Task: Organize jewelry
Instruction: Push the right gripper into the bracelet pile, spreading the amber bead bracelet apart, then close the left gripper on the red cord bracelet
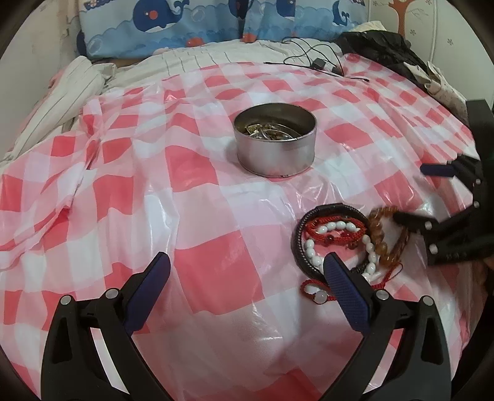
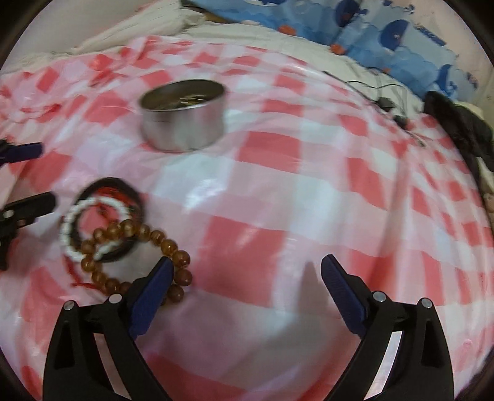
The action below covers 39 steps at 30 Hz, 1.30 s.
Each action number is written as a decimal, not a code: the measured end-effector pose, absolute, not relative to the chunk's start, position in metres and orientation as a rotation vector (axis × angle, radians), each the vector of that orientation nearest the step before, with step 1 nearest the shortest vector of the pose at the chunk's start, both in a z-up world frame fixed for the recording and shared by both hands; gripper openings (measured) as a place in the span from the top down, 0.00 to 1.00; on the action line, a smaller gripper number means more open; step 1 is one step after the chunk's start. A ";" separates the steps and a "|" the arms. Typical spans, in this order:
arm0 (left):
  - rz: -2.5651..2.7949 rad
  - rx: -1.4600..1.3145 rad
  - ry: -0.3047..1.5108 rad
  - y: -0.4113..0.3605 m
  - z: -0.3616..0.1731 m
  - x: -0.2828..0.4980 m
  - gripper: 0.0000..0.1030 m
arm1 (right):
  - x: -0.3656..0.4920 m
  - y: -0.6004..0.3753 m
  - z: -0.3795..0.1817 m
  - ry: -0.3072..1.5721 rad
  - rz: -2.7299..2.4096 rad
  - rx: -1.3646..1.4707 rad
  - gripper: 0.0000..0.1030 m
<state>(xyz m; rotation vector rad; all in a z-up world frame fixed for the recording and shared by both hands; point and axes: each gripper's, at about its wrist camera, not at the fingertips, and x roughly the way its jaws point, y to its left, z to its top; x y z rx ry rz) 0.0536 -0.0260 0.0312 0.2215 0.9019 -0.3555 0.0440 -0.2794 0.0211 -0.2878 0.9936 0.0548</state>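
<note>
A round metal tin with shiny pieces inside stands on the pink checked cloth. Right of my left gripper, which is open over bare cloth, lies a pile of bracelets: black cord, white beads, amber beads and a red cord. My right gripper comes in from the right, its lower finger over the amber bracelet. In the right wrist view the right gripper is open, only cloth between its pads; its left finger overlaps the amber bracelet. The tin stands beyond, the left gripper at the left edge.
The cloth covers a bed. A whale-print pillow lies at the far end, with a black cable and charger before it. Dark clothing is heaped at the far right, striped bedding at the left.
</note>
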 end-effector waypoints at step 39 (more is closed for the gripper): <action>-0.809 0.285 1.032 -0.066 0.019 0.021 0.77 | 0.053 -0.277 0.020 1.006 0.231 -0.063 0.11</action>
